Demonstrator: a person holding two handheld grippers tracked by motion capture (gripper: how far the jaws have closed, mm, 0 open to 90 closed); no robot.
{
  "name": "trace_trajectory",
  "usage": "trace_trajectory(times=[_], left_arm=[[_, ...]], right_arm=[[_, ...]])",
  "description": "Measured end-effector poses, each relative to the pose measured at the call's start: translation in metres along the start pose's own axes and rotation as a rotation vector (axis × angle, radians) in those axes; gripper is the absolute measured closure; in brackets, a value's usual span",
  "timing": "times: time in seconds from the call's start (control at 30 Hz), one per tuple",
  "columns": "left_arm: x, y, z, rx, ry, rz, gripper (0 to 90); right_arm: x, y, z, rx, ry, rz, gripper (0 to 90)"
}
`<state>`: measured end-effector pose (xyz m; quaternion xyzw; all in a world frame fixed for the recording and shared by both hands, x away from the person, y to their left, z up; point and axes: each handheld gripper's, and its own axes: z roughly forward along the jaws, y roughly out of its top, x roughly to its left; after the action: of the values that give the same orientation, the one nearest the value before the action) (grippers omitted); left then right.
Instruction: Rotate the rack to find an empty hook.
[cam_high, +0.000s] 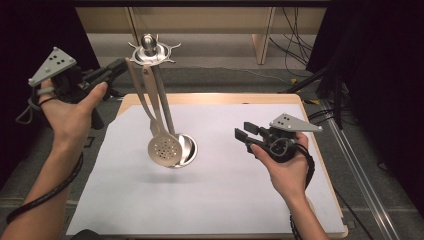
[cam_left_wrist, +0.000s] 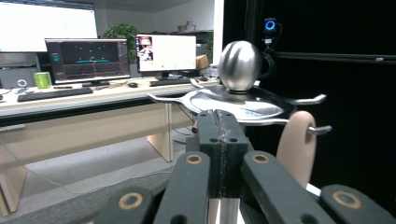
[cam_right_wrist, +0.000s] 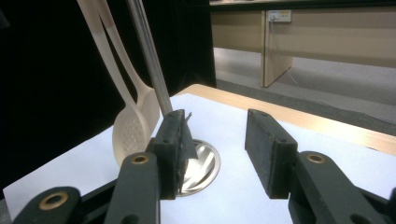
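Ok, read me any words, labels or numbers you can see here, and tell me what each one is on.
None can be read.
Monitors: text and graphics on the screens, too small and blurred to read.
Green cup: no legible print.
Spoon, rack, grippers: no marking that can be made out.

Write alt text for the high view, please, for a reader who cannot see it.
A tall steel utensil stand with a hooked top rises from a white-covered table, and a beige perforated spoon hangs from it. The person's left tool, shut, is raised near the stand's top; the right tool hovers open over the table.
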<state>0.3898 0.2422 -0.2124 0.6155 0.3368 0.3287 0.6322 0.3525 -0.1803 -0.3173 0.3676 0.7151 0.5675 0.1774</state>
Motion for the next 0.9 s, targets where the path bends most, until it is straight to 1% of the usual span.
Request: trace_trajectory(times=[0.17,0.2,0.4,0.47,0.5,0.6,0.63,0.67,0.77,0.9], left_arm=[[0.006,0.000,0.004,0.003,0.019,-0.006,89.4],[0.007,0.000,0.005,0.002,0.021,-0.009,89.5],[0.011,0.001,0.010,0.010,0.039,-0.007,89.4],[0.013,0.001,0.013,0.012,0.044,-0.008,89.4],[0.013,0.002,0.014,0.013,0.048,-0.011,89.4],[0.015,0.002,0.017,0.017,0.052,-0.009,89.5],[0.016,0.002,0.018,0.018,0.054,-0.009,89.5],[0.017,0.002,0.019,0.019,0.056,-0.011,89.5],[0.019,0.003,0.022,0.022,0.058,-0.011,89.5],[0.021,0.004,0.026,0.028,0.058,-0.007,89.5]], right_arm=[[0.000,0.000,0.000,-0.004,0.000,-0.004,58.8],[0.000,0.000,0.000,-0.003,0.002,0.002,58.8],[0.000,0.000,0.000,-0.006,0.000,-0.007,58.8],[0.000,0.000,0.000,-0.004,0.002,-0.001,59.0],[0.000,0.000,0.001,-0.007,0.000,-0.011,59.0],[0.000,0.000,0.001,-0.005,0.002,-0.013,59.2],[0.000,0.000,0.001,-0.003,0.002,-0.009,59.2],[0.002,0.000,0.000,0.005,0.007,0.018,59.2],[0.002,0.000,0.000,0.008,0.001,0.019,59.2],[0.002,0.000,0.001,0.007,0.004,0.018,59.2]])
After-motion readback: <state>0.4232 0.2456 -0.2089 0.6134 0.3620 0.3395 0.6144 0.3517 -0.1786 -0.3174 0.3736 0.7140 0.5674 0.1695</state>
